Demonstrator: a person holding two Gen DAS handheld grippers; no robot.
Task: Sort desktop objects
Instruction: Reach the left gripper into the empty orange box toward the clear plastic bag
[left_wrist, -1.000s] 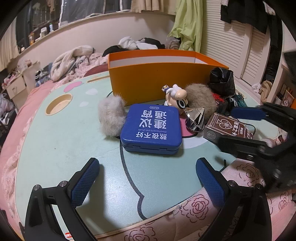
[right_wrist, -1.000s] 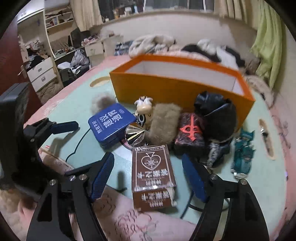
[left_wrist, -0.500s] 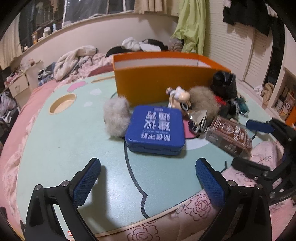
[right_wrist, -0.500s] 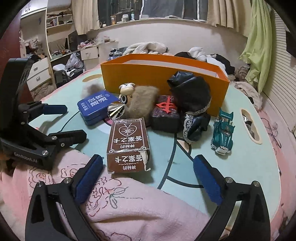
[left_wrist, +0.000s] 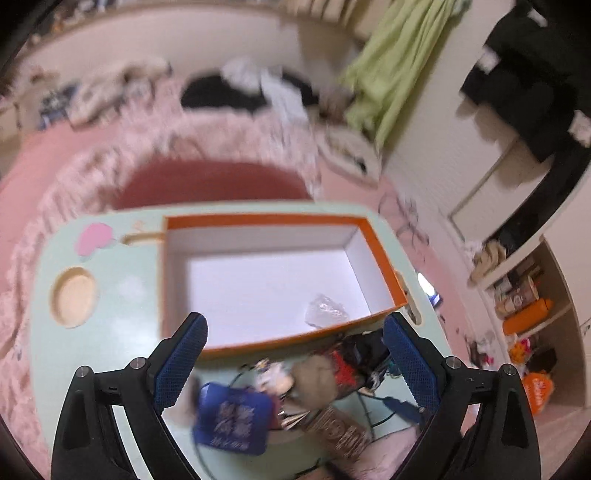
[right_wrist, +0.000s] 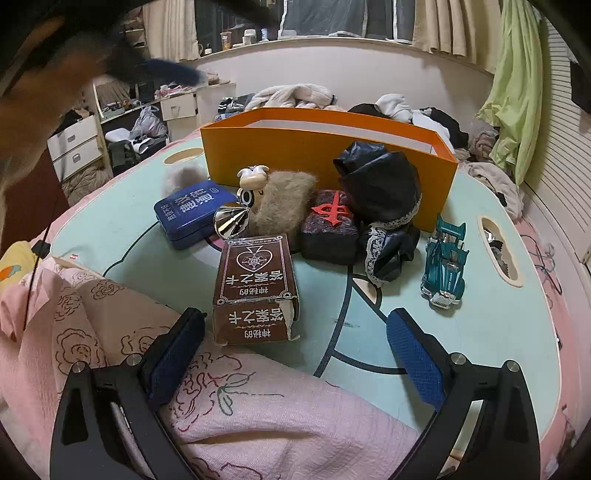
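While the left wrist view is smeared with blur, we can still see our left gripper high over the orange box, its blue pads far apart with nothing pressed between them, and the jaws are drawing in slightly. We look down into the box's white inside, where one small clear crinkled piece lies near the right front corner. Below the box's front wall the pile of desktop things shows only as blurred shapes, the blue tin among them. Our right gripper hangs low at the near edge of the mint-green table, over the pink rose-printed quilt, fingers spread wide and empty. Just ahead of it lies the brown card box, its torn end toward us. Behind that we find the blue tin, a shiny silver cone, a cream figurine, a tan fur piece, a dark block with a red symbol and a black lace-trimmed bundle, all crowded against the orange box. A teal toy car stands apart to the right
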